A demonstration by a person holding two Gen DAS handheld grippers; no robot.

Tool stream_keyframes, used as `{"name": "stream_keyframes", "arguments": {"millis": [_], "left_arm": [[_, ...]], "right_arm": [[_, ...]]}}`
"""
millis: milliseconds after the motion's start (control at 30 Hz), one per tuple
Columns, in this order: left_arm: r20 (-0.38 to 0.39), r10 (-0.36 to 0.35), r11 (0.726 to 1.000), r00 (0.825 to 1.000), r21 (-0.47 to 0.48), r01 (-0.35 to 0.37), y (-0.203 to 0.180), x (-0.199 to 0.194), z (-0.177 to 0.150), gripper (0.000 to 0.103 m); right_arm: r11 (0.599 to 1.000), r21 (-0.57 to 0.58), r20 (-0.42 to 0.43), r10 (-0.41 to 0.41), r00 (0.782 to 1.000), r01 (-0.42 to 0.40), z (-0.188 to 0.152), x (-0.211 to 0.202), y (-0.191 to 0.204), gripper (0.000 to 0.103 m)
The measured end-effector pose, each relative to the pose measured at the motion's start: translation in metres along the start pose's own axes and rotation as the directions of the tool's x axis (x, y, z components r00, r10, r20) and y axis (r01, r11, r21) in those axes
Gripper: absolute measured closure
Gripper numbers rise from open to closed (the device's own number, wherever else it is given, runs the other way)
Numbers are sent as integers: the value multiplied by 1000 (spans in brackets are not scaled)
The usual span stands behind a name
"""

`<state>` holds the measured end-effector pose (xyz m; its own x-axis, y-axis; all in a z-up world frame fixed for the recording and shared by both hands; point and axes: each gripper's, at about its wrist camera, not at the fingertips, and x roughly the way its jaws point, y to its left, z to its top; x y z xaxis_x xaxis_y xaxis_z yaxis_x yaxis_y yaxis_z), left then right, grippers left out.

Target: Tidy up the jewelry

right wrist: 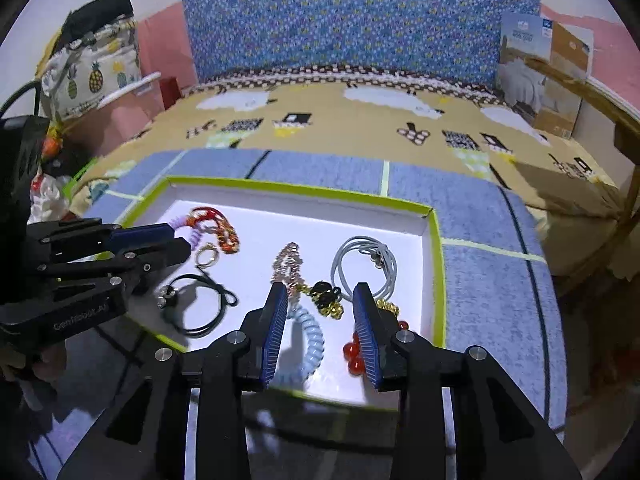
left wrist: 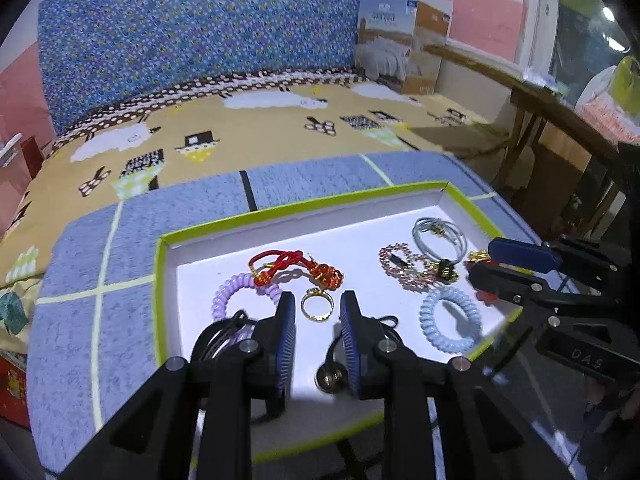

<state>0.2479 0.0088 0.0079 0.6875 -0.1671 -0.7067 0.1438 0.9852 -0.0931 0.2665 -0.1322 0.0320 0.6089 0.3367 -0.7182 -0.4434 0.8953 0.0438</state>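
Gold ring (left wrist: 317,305) in the tray (left wrist: 161,276) lies just beyond the left gripper (left wrist: 318,312), whose jaws, like the right gripper (right wrist: 320,312)'s, hang released and empty; a careless pinch could flick it away.

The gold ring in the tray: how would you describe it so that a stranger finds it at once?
Look in the white tray with the green rim. Near its middle, just below the red knotted cord and right of the purple spiral band, lies the gold ring. It is the only small, plain metal hoop there.
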Motion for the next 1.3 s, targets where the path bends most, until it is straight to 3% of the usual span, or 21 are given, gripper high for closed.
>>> {"name": "stream_keyframes", "arguments": {"millis": [300,667,1033,1300], "left_arm": [[80,2,1000,997,-28,0,-5,-62,-33,78],[170,29,999,985,-37,-23,-25,-132,-90,77],[208,76,997,975,-40,-69,-39,-169,-134,74],[223,101,994,970,-54,-91,-40,-180,-153,72]], "right_arm": [[1000,26,78,-2,997,0,-30,-60,11,68],[999,35,171,-32,985,26,-92,-130,35,68],[996,65,184,-65,981,54,-144,-161,47,68],[995,60,203,-91,975,80,-159,-175,54,68]]}}
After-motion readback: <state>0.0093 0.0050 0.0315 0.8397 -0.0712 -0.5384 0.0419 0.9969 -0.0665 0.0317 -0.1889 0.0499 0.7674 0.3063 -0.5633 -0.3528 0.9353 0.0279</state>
